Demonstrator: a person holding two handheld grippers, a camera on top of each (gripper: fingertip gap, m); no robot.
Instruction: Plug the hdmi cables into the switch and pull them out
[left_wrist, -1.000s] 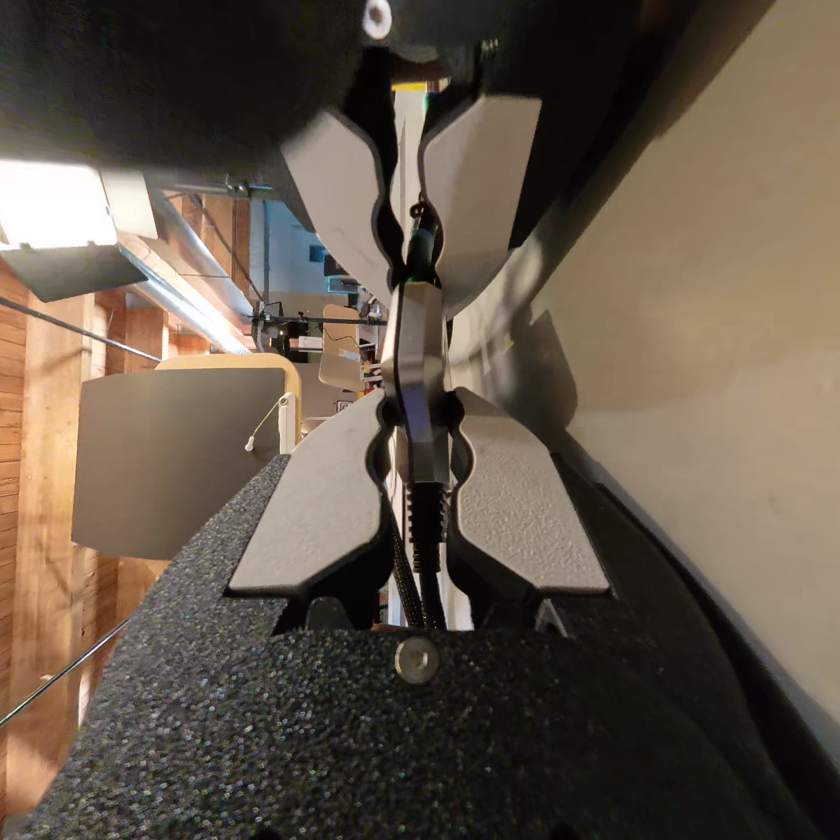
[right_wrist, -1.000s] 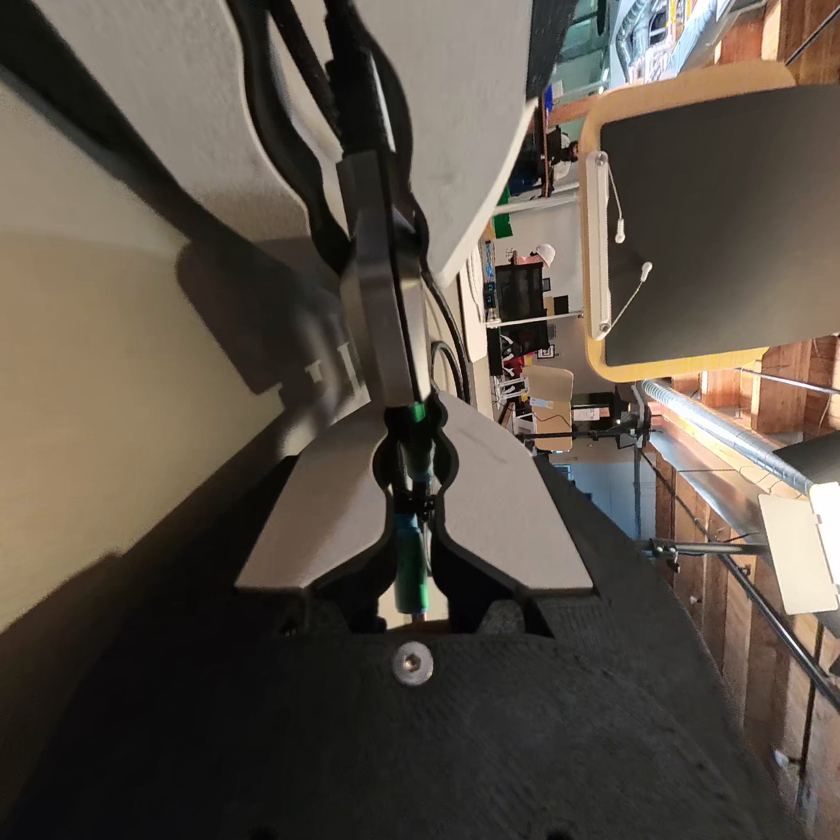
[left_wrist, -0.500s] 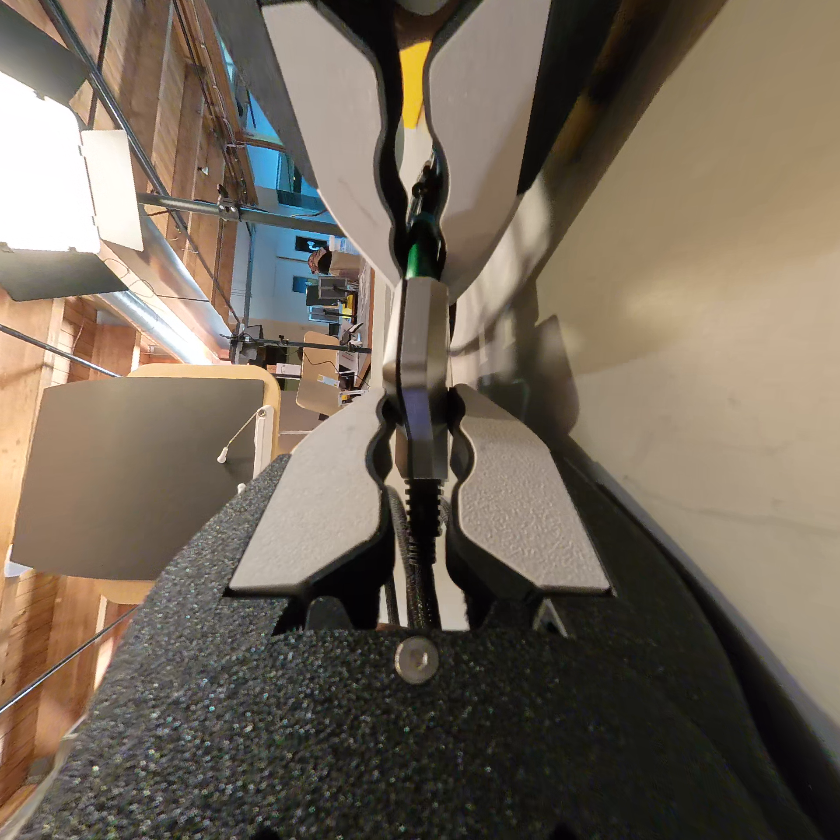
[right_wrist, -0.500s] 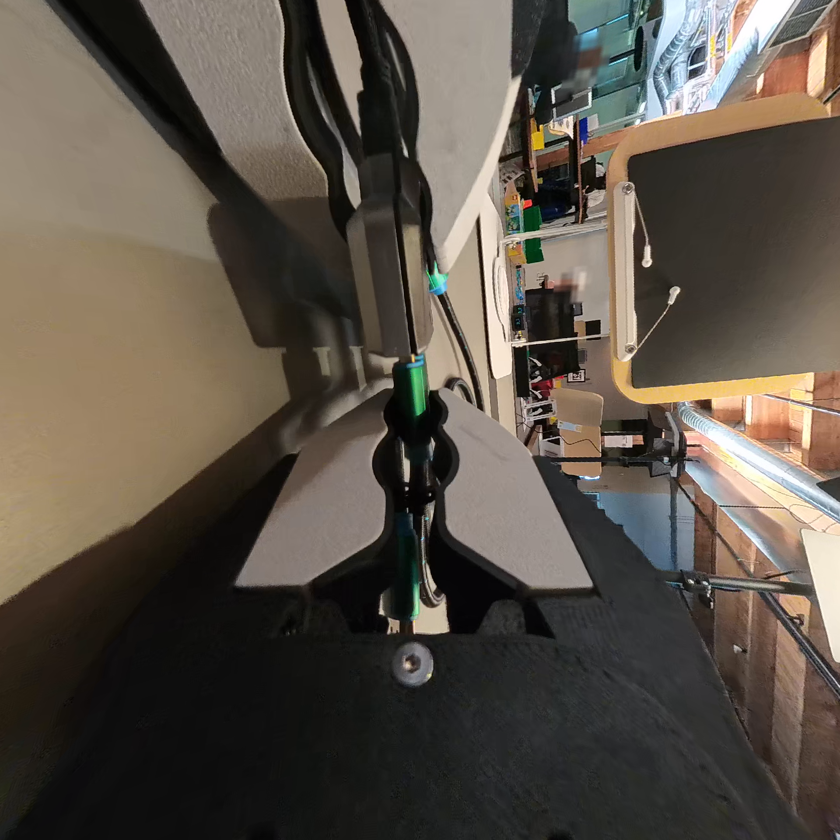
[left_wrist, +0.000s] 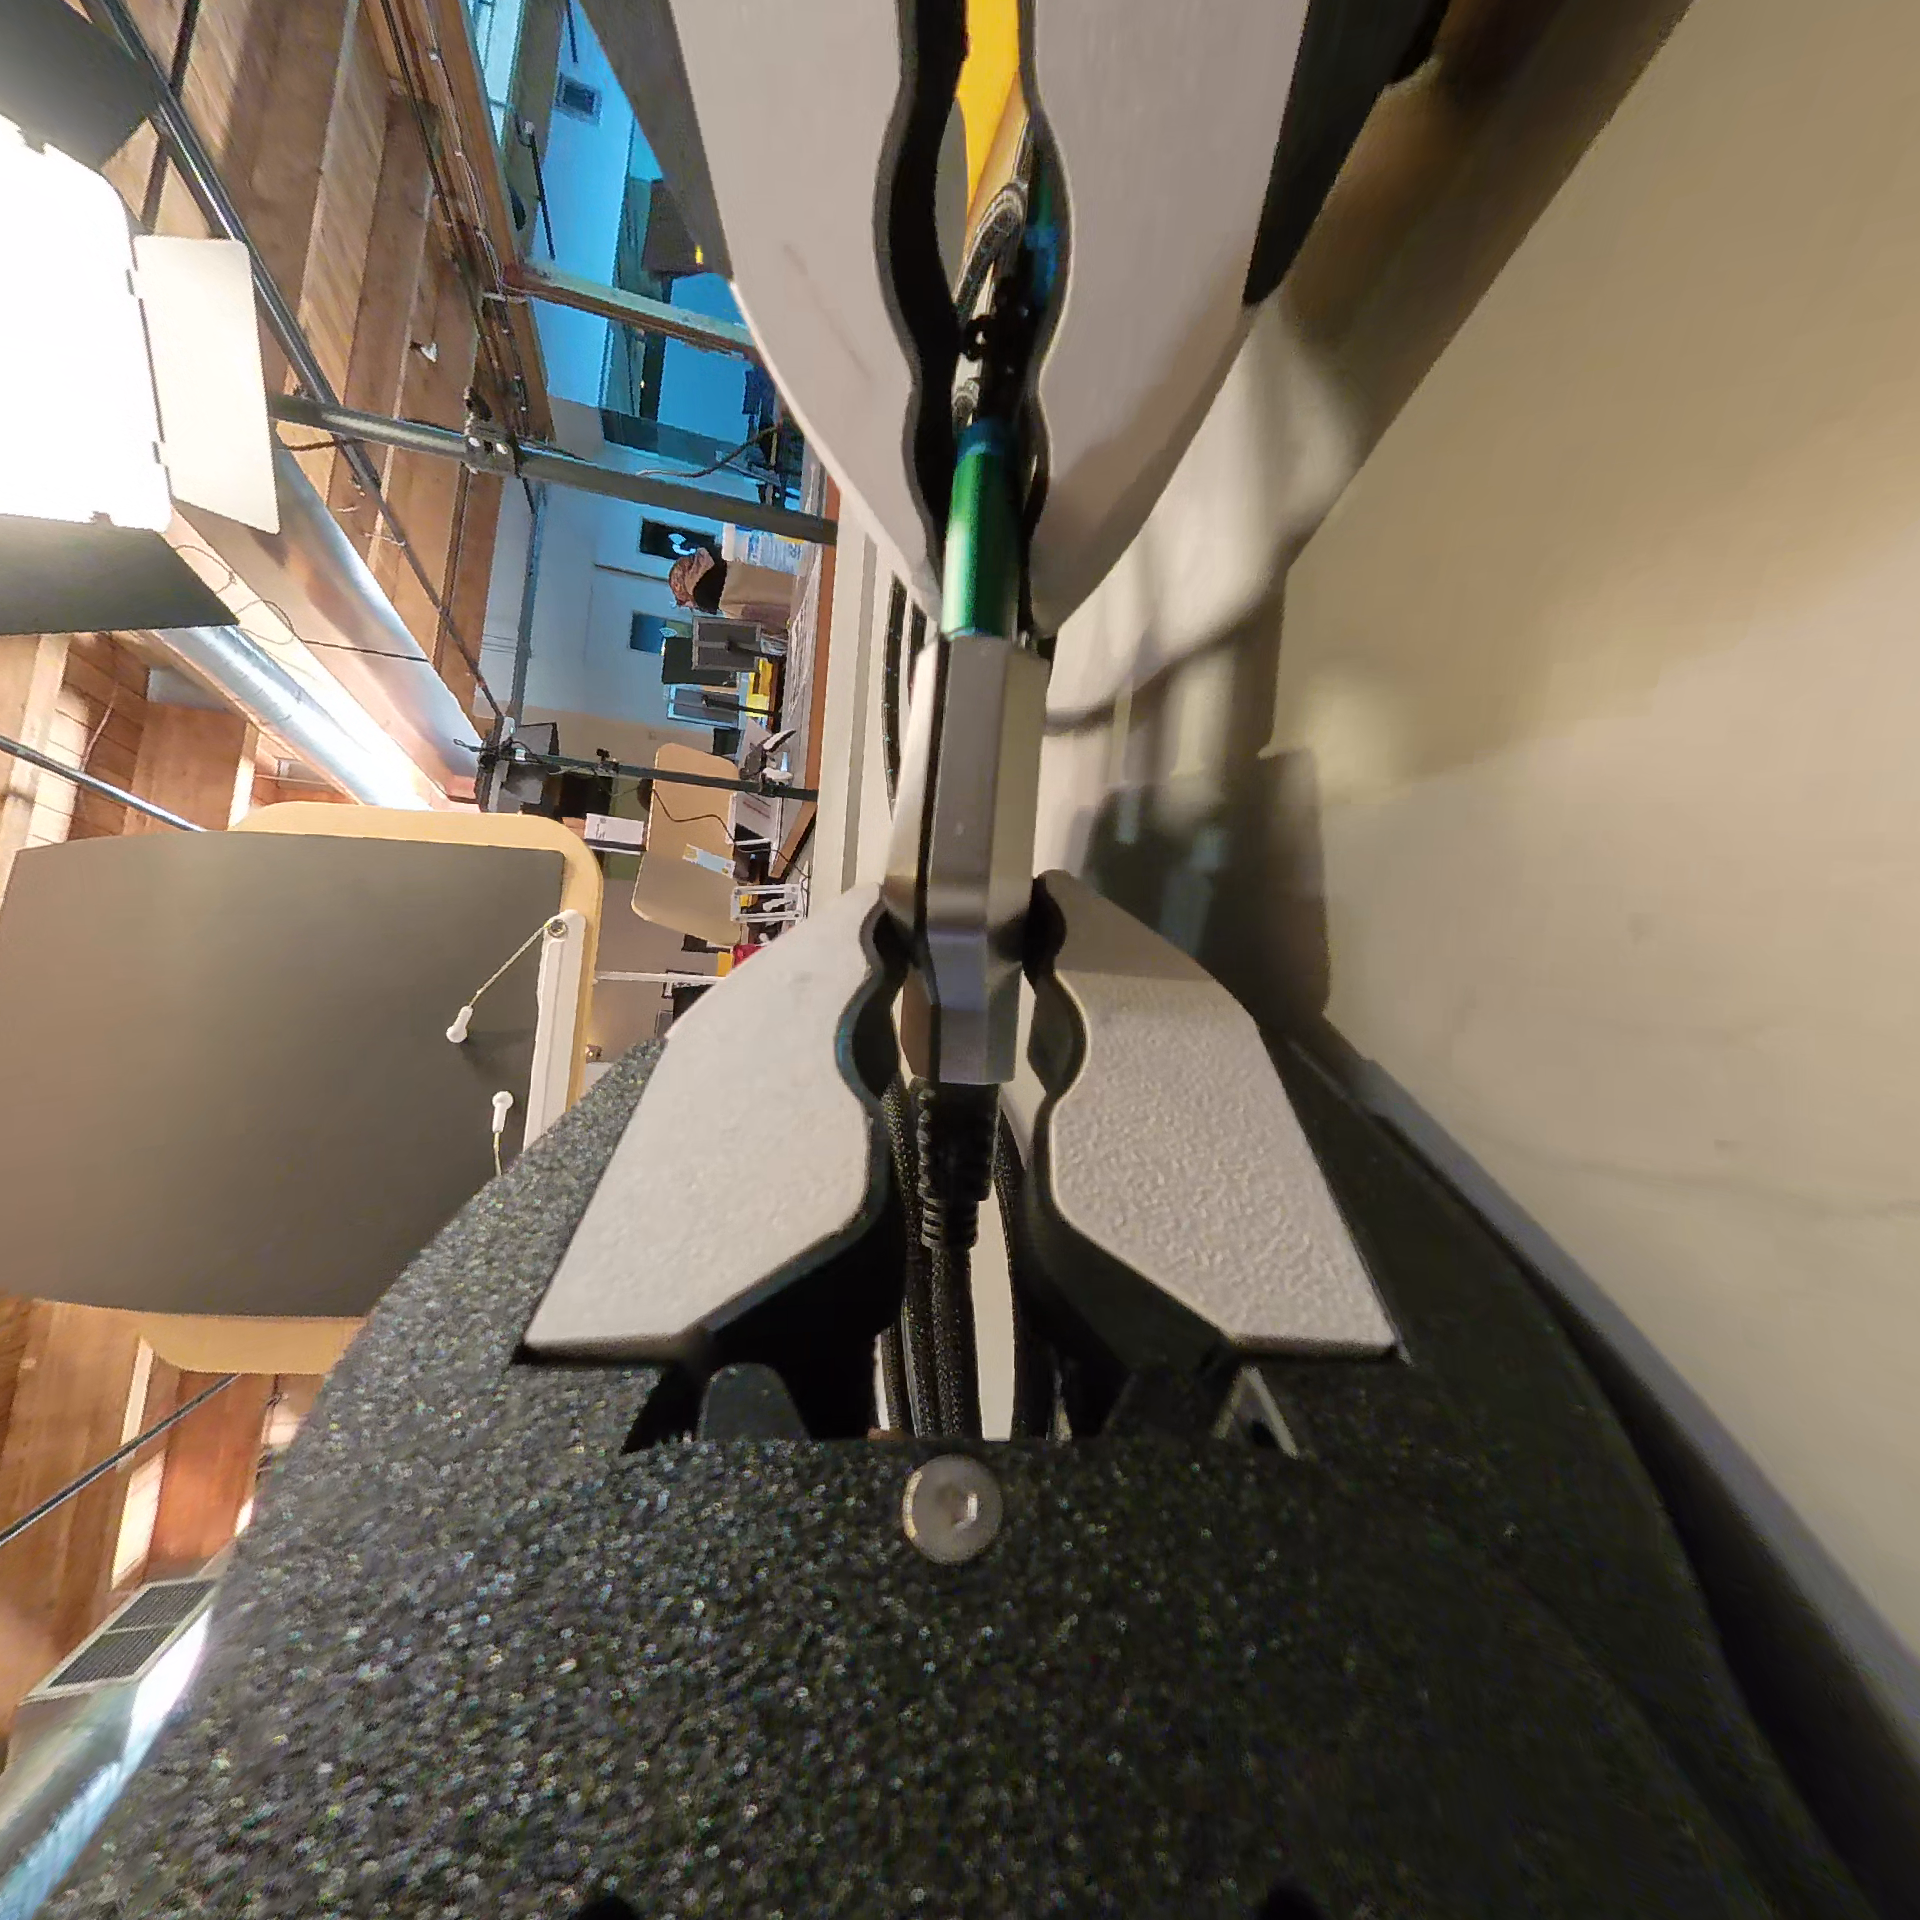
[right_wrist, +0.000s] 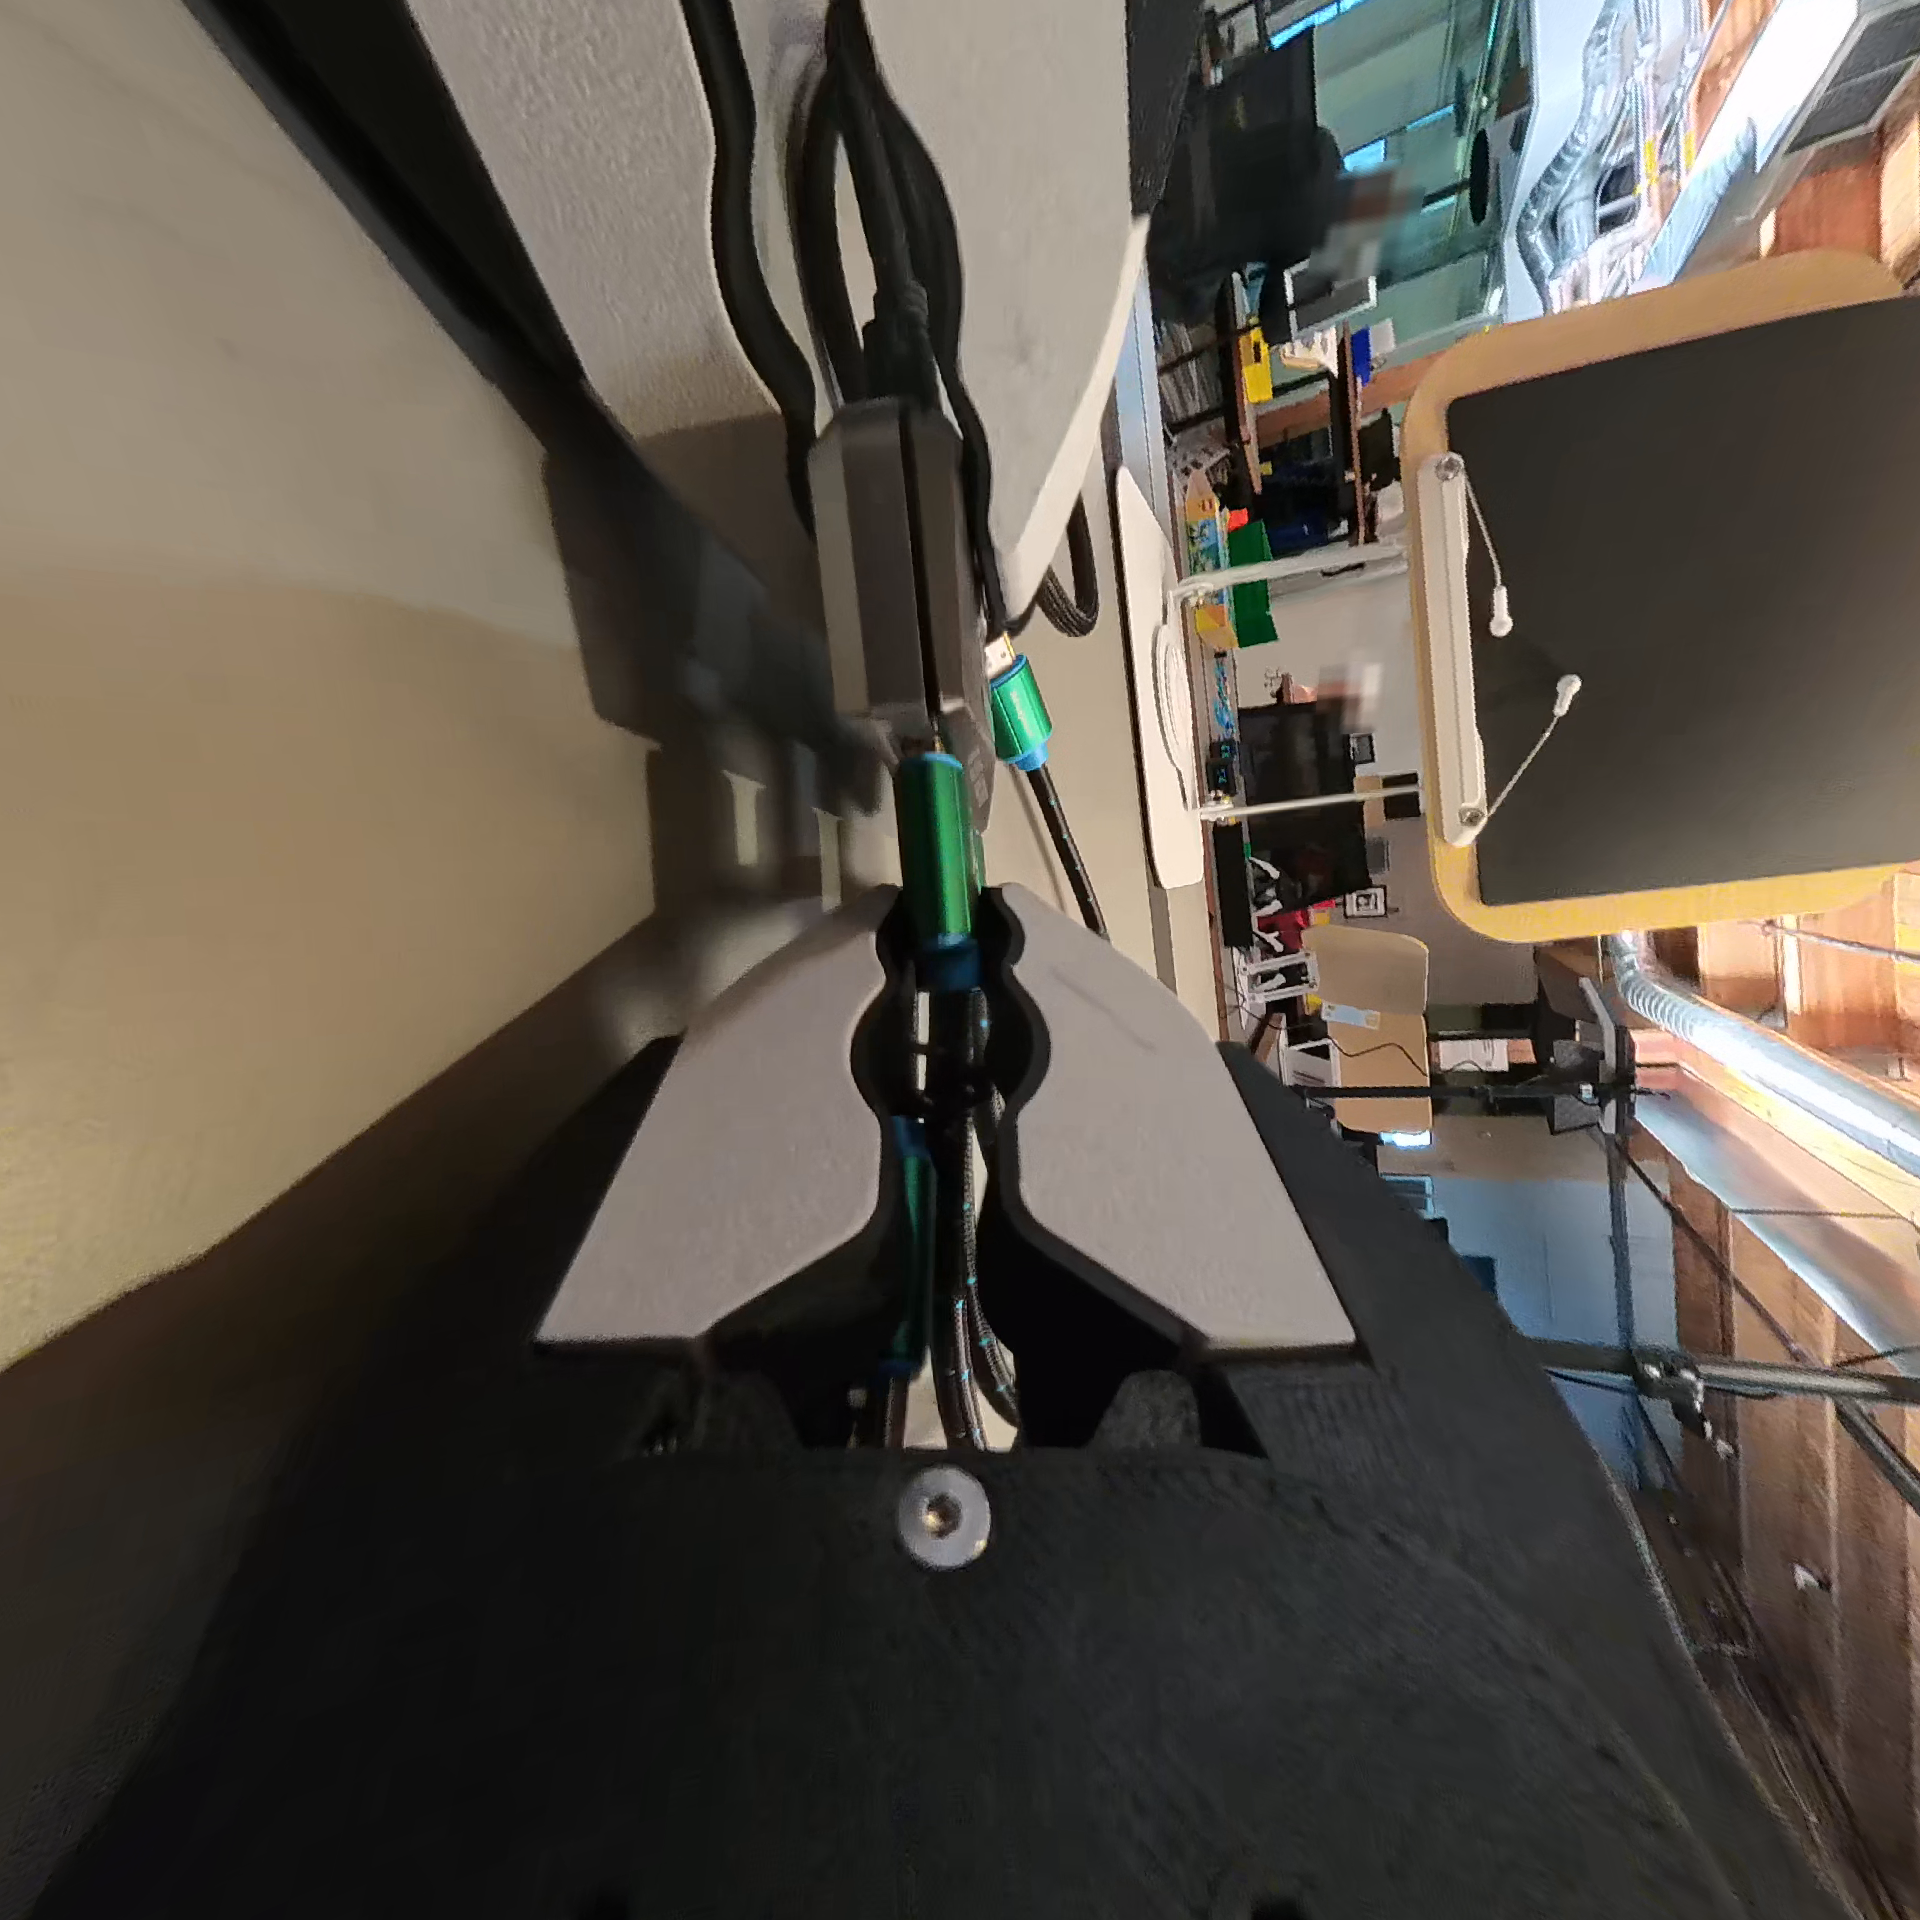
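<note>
My left gripper (left_wrist: 961, 940) is shut on the near end of the grey HDMI switch (left_wrist: 971, 790), with black cables running back between its fingers. My right gripper (right_wrist: 940, 920) is shut on a green HDMI plug (right_wrist: 935, 842). The plug's tip sits at the switch's (right_wrist: 873, 561) port end with a sliver of gold showing; I cannot tell whether it is still inside. In the left wrist view the same plug (left_wrist: 971, 540) meets the far end of the switch, held by the right gripper (left_wrist: 977, 416). A second green plug (right_wrist: 1016, 712) lies loose beside the switch.
The beige table (left_wrist: 1610, 727) runs along one side of both views, with a dark edge. A white pad (right_wrist: 1164, 707) lies on it beyond the switch. A black board in a wooden frame (right_wrist: 1683, 603) stands behind, with shelves and stands farther off. My right fingertips sit around 5 cm from my left ones.
The two grippers have drawn apart. The green plug has slid out of the switch, so its full green body now shows between switch and right gripper.
</note>
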